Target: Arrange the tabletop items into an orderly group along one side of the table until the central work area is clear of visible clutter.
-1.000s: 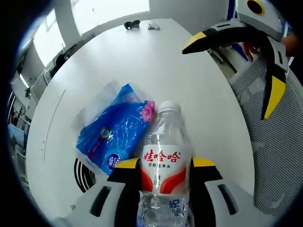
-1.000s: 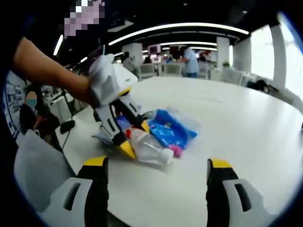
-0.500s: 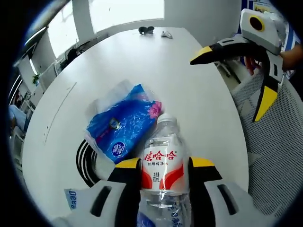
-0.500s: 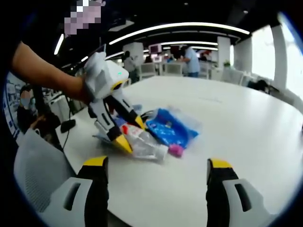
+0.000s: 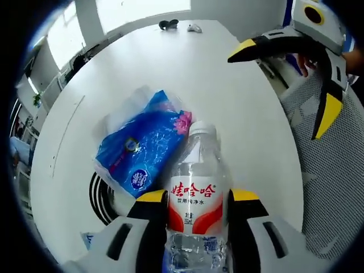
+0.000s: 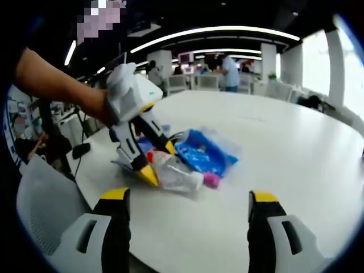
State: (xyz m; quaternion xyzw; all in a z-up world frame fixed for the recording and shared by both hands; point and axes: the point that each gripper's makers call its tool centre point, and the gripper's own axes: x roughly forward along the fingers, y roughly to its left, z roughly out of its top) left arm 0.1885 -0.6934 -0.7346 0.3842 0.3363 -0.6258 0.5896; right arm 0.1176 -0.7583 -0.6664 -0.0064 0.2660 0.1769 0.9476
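A clear water bottle [image 5: 197,187] with a red and white label and a white cap sits between the yellow-tipped jaws of my left gripper [image 5: 196,197], which is shut on it. In the right gripper view the bottle [image 6: 177,175] lies tilted low over the white table [image 6: 296,148], cap toward the right, held by the left gripper [image 6: 149,160]. A blue plastic tissue pack [image 5: 142,149] lies just beside it, also seen as the blue pack [image 6: 203,153]. My right gripper [image 6: 189,202] is open over the near table edge, holding nothing; it appears as the right gripper [image 5: 281,91].
A black and white striped object [image 5: 100,199] lies under the blue pack. Two small dark items [image 5: 168,24] rest at the table's far end. A grey mesh chair [image 5: 333,187] stands beside the table. A person's arm [image 6: 54,85] holds the left gripper. People stand far back.
The left gripper, still holding the bottle, rose slightly half a second ago and has come back down beside the blue pack. The right gripper has stayed put and open.
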